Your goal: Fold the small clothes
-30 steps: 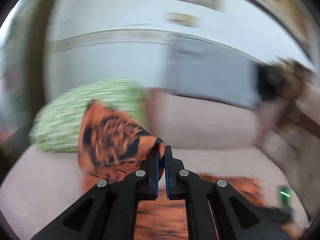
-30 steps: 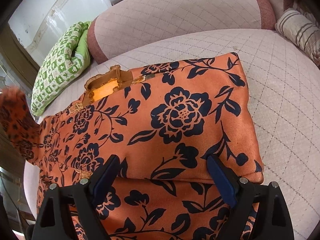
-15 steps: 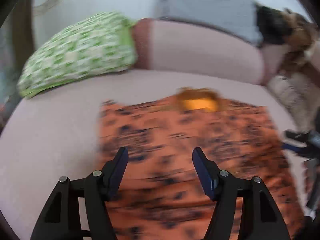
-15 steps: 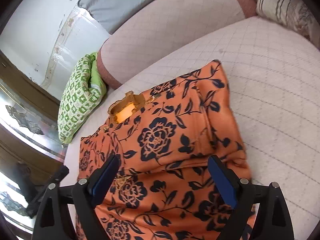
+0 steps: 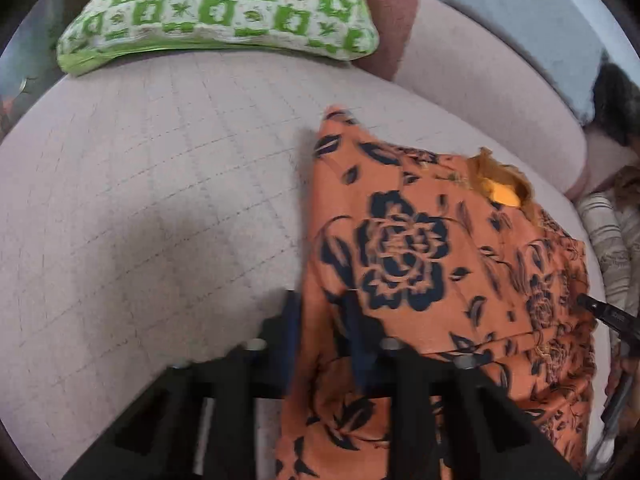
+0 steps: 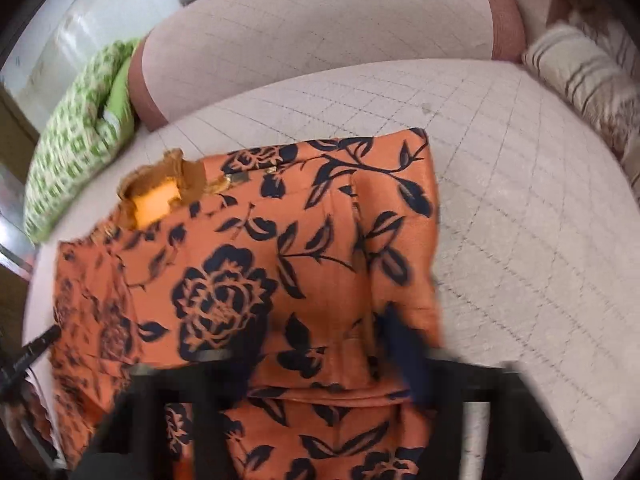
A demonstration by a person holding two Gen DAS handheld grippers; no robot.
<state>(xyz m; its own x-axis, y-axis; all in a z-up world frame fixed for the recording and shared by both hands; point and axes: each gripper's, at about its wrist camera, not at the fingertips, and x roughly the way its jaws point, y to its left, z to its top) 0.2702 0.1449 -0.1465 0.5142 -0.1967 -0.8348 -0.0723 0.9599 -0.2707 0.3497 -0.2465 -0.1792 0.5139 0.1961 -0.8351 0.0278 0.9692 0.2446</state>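
Note:
An orange garment with dark blue flowers (image 5: 440, 264) lies flat on the quilted pink cushion (image 5: 160, 200), both sleeves folded in, collar with yellow lining (image 5: 502, 192) at the far end. My left gripper (image 5: 324, 332) straddles the garment's left edge, jaws partly closed around the cloth. In the right wrist view the garment (image 6: 280, 264) fills the middle. My right gripper (image 6: 324, 352) is low over the right folded edge, jaws apart, blurred.
A green and white checked pillow (image 5: 216, 12) lies at the back left. A striped beige pillow (image 6: 584, 80) lies at the back right. The pink sofa back (image 6: 320, 40) rises behind the seat.
My left gripper let go of the sleeve, opened, then dropped to the garment's left edge and narrowed. My right gripper moved down toward the right folded edge.

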